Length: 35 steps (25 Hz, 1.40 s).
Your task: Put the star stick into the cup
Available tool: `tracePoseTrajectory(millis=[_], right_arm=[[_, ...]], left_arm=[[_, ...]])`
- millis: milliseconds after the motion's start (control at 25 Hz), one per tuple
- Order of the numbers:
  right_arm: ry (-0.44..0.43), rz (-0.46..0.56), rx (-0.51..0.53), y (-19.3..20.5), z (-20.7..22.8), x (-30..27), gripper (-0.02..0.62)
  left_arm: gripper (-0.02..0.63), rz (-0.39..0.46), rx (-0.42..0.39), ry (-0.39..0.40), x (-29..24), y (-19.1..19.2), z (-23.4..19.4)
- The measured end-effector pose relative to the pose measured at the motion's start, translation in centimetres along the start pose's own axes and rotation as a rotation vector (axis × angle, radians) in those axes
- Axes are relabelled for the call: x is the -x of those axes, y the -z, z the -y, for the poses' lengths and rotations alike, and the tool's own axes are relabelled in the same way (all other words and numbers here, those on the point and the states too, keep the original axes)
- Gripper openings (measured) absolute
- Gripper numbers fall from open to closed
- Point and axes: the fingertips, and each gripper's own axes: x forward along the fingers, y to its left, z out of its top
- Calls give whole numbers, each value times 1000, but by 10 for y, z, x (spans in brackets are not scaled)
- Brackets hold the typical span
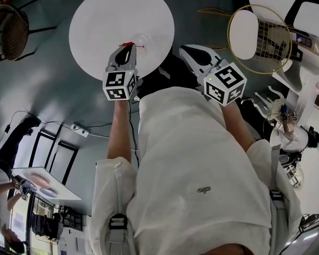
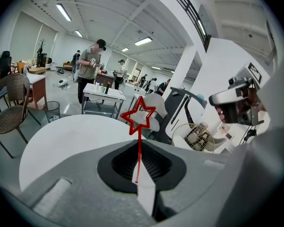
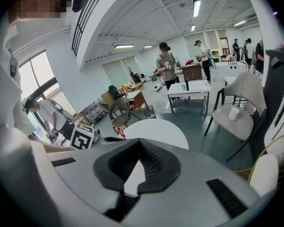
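My left gripper [image 1: 128,48] hangs over the near edge of the round white table [image 1: 101,20] and is shut on the star stick. The stick's red star [image 2: 141,117] stands up beyond the jaws, and its thin red stem [image 2: 137,155] runs down between the pads. A clear cup [image 1: 144,38] shows faintly on the table just right of the star's tip [image 1: 134,45]. My right gripper [image 1: 193,52] is held off the table's near right edge, its jaws together with nothing in them. From the right gripper view the star stick [image 3: 119,133] shows small at the table's left edge.
A gold wire chair with a white seat [image 1: 255,36] stands right of the table, and a woven chair [image 1: 10,31] at the far left. Cables and a power strip [image 1: 78,129] lie on the floor. People stand at white tables [image 2: 102,93] beyond.
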Motion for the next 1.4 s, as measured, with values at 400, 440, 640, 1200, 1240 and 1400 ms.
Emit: tracePoseTrajectory(millis=[400,440,640,1200,1240,1400], right_arm=[[-1,2,-2,2,0,1,8],[-2,2,-1,2,0,2,8],[-1,4,0,0,0,1,8],[-13,4,6,-2,-4,0,8],[-13,5,7,-2,-4,-1,9],[-14,4,9,-3,-4,-1,8]], left_arm=[[25,-17,-13,-18,-4,4,-1],[25,-16,-13,-19,-4,4,-1],[25,-25,-21,-16,-4,4,-2],[25,-18,-39,5,-2,3,3],[25,-17,-40,6,-2,2,3],[25,-17,-42,8,-3,3,1]])
